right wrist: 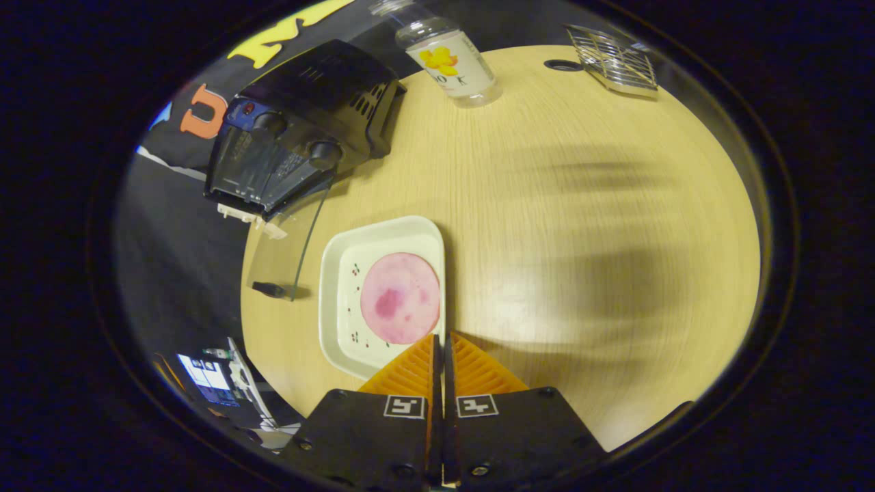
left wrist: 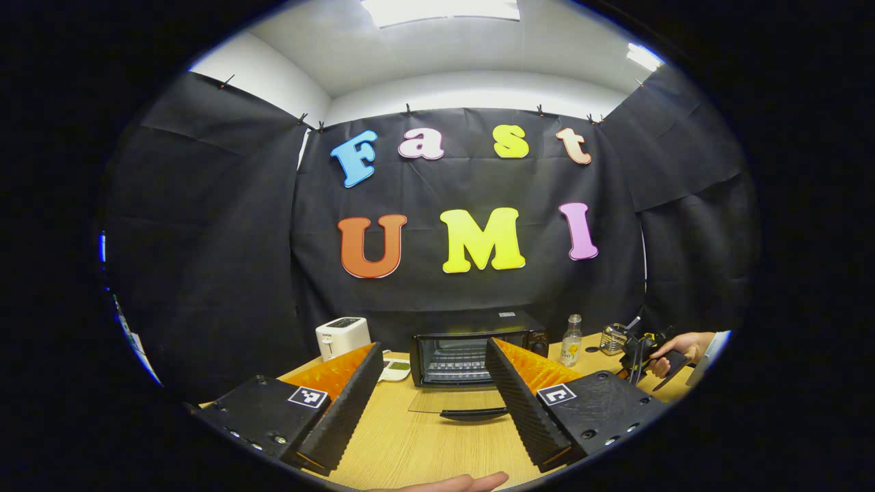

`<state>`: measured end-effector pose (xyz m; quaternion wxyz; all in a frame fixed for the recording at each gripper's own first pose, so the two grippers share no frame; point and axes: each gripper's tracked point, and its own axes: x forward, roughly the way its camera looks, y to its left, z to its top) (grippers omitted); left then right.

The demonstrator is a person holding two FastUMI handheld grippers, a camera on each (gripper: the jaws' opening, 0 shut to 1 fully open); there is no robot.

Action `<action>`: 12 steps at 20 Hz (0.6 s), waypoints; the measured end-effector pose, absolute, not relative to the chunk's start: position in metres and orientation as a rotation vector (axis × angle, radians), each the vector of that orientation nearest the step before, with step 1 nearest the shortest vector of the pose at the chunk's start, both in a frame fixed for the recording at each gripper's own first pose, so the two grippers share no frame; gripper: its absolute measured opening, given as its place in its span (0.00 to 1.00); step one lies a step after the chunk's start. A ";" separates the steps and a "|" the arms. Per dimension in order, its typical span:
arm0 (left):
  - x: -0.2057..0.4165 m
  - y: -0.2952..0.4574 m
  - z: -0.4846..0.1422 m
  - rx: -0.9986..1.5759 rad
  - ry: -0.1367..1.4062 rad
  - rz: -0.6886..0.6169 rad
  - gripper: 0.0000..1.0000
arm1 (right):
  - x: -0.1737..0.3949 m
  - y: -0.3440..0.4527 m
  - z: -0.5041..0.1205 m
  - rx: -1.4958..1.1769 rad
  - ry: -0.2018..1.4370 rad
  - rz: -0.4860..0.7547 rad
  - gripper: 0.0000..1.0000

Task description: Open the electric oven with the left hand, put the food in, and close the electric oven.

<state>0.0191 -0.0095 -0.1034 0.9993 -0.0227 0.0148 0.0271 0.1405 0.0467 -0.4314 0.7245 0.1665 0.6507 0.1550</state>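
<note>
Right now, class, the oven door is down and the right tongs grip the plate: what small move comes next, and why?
Probably carry the plate toward the open oven. The glass door already lies flat, the right tongs are closed on the plate's rim, the pink slice still sits on it outside, and the left tongs are open and empty.

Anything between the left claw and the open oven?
In the left gripper view, bare table and the oven's dropped glass door lie ahead of the open left claw.
</note>
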 end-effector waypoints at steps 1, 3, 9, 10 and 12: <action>0.017 -0.008 -0.103 -0.045 0.034 0.051 0.95 | 0.140 0.045 -0.430 0.410 1.424 0.346 0.02; 0.015 -0.004 -0.104 -0.038 0.039 0.043 0.95 | 0.139 0.042 -0.430 0.481 1.402 0.331 0.02; 0.005 0.005 -0.095 -0.026 0.021 0.055 0.95 | 0.136 0.037 -0.419 0.598 1.320 0.308 0.01; 0.003 0.005 -0.095 -0.030 0.021 0.052 0.95 | 0.138 0.035 -0.415 0.601 1.301 0.309 0.01; 0.000 0.008 -0.096 -0.028 0.020 0.049 0.95 | 0.141 0.033 -0.405 0.595 1.263 0.318 0.01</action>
